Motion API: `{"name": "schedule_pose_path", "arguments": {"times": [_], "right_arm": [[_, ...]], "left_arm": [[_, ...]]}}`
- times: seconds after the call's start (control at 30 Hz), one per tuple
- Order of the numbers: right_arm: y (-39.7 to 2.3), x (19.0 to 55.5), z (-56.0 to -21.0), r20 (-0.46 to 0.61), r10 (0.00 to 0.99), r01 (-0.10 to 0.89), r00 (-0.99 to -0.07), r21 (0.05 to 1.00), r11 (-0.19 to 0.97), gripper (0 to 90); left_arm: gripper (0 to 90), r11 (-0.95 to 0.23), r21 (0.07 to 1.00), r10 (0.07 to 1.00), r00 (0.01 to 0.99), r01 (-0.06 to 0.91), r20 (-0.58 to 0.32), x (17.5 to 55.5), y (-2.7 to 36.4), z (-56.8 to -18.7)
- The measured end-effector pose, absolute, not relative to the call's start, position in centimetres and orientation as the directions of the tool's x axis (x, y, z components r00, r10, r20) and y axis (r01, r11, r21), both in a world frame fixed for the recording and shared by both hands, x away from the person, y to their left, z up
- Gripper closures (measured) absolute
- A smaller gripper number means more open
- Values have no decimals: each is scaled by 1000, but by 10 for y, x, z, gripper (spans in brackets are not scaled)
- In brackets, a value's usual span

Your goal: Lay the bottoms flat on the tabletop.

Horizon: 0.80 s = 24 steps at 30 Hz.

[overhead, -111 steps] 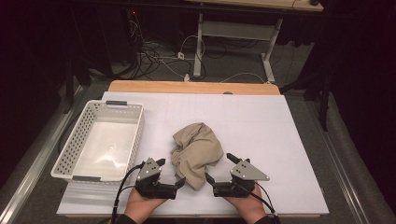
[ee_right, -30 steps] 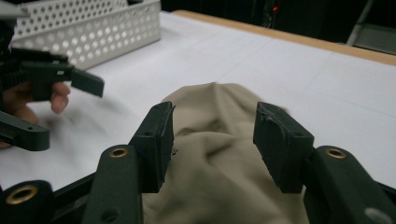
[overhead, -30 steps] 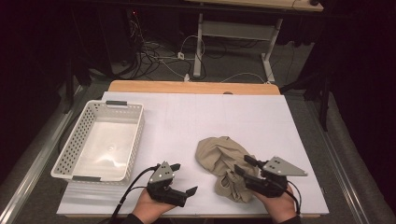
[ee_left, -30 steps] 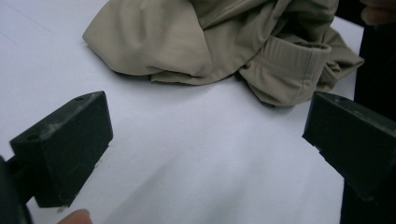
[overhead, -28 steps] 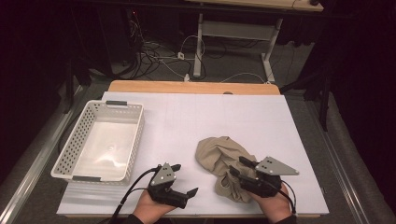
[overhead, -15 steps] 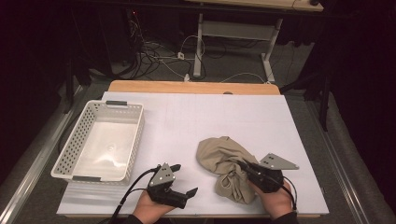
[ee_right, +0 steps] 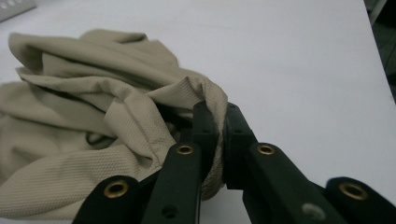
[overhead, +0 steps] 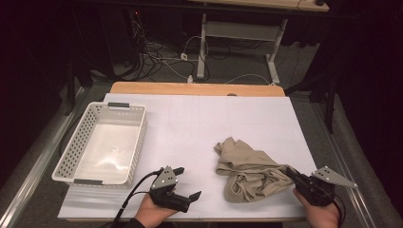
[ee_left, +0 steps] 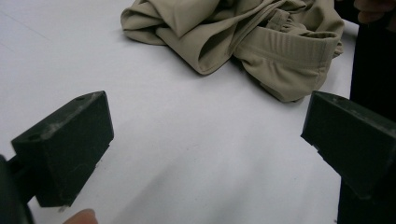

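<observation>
A crumpled beige garment (overhead: 247, 168) lies on the white table (overhead: 199, 123), right of the middle near the front edge. My right gripper (overhead: 288, 171) is at its right side, shut on a fold of the fabric. In the right gripper view the cloth (ee_right: 93, 121) is pinched between the two black jaws of that gripper (ee_right: 220, 122). My left gripper (overhead: 187, 182) rests near the front edge, left of the garment, open with nothing between its jaws. The left gripper view shows the garment (ee_left: 261, 42) beyond the open left gripper (ee_left: 205, 130), with bare table between.
A white perforated basket (overhead: 138, 142) stands at the left of the table with nothing in it. The table's right edge is close to my right hand (overhead: 323, 216). Cables and a desk frame (overhead: 237, 33) lie on the floor behind the table.
The right gripper has closed on the garment's edge and moved right, pulling that edge out toward the table's right side. The left gripper has stayed where it was.
</observation>
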State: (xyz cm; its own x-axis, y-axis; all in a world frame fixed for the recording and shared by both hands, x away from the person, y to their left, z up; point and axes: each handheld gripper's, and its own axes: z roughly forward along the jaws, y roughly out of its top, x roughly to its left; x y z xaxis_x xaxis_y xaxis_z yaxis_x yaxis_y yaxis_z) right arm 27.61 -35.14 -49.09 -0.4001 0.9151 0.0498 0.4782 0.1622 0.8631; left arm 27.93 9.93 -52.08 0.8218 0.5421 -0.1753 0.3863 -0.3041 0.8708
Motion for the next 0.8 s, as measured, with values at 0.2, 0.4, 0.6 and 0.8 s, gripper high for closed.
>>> {"name": "schedule_pose_path", "arguments": {"times": [0.2, 0.4, 0.6, 0.8], "right_arm": [[-326, 272, -470, 62, 870, 393, -489, 906, 156, 604], [-267, 279, -477, 5, 779, 371, -627, 881, 293, 548], [-239, 300, -497, -8, 753, 429, -658, 818, 383, 716], [-261, 292, -480, -53, 777, 352, -627, 871, 343, 899]], "left_arm": [[8, -312, 867, 540, 823, 389, -175, 280, 99, -521], [8, -311, 868, 541, 823, 386, -172, 279, 99, -521], [8, -309, 870, 543, 822, 385, -171, 279, 99, -521], [8, -306, 871, 542, 823, 385, -173, 279, 99, -521]]}}
